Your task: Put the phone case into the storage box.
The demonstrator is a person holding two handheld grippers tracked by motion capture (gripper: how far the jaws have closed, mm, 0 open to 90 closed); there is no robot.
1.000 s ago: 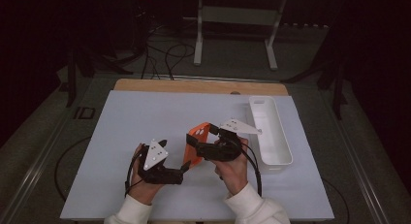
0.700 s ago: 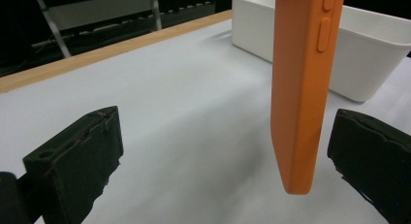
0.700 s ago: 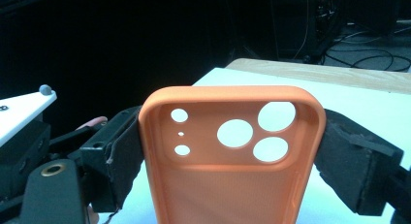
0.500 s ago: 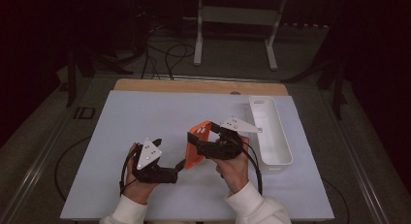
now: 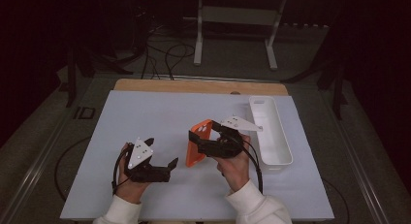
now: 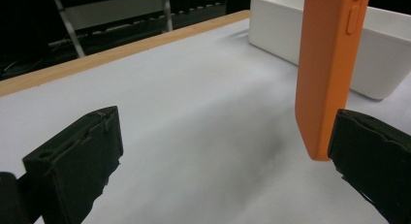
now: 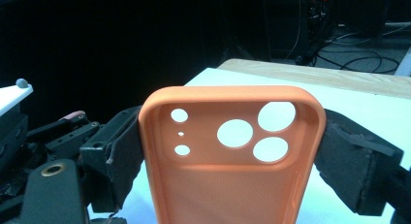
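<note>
High view: right gripper (image 5: 201,144) clamps orange case (image 5: 197,142), left gripper (image 5: 161,153) open.

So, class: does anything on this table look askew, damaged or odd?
Nothing looks damaged or spilled. The orange phone case is empty, its camera holes open, and held up off the white mat in the right claw. The left claw is open, and the white tray lies straight.

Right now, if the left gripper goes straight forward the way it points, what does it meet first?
Probably the orange phone case, held by the right gripper. It stands just ahead, near the left gripper's right finger; depth is unclear.
</note>
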